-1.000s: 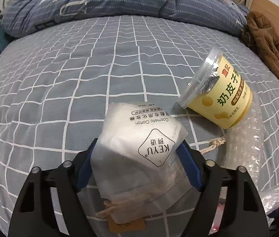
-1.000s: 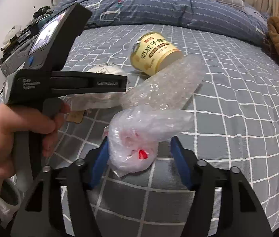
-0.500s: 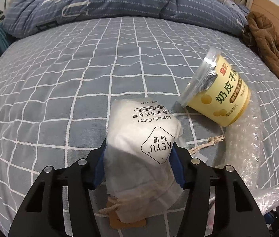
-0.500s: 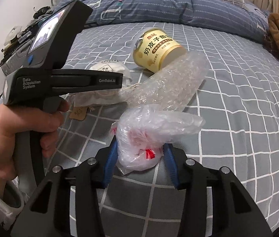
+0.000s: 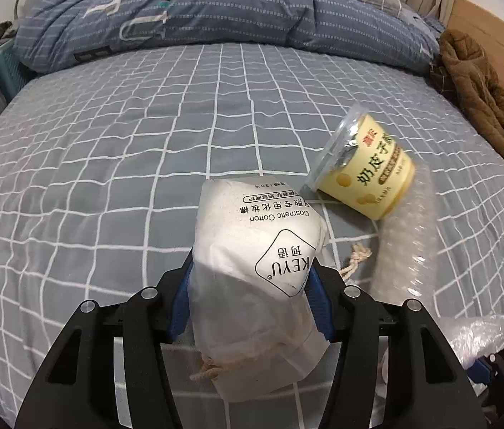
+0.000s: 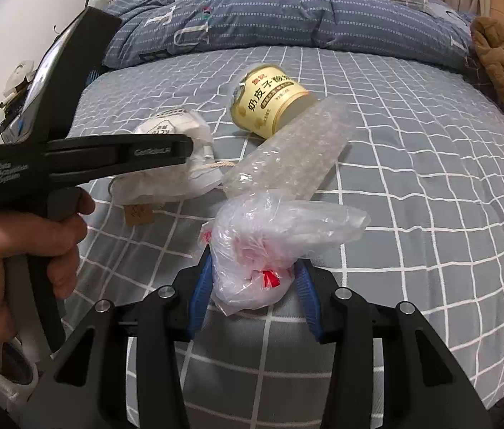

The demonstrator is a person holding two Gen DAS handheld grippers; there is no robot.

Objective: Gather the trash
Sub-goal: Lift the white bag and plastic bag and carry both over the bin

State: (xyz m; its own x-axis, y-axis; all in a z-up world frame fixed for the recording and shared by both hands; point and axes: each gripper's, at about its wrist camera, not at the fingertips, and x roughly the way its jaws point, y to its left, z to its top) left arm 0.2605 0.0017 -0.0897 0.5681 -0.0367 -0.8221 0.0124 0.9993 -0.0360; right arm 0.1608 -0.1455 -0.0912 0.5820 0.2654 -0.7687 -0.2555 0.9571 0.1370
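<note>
Left gripper (image 5: pixel 250 300) clamps the pouch (image 5: pixel 255 268); right gripper (image 6: pixel 253 286) clamps the bag (image 6: pixel 269 246). Lift both straight up, maintaining squeeze; soft items slip.

So there's a white drawstring cotton-pad pouch (image 5: pixel 252 271) printed "KEYU Cosmetic Cotton", pinched between blue pads at near centre. A yellow round tub (image 5: pixel 366 168) with a clear lid lies tipped on its side, just right and farther back. A clear bubble-wrap roll (image 5: pixel 405 250) touches it. A crumpled clear plastic bag (image 6: pixel 269 246) with red bits is squeezed between pads too.
</note>
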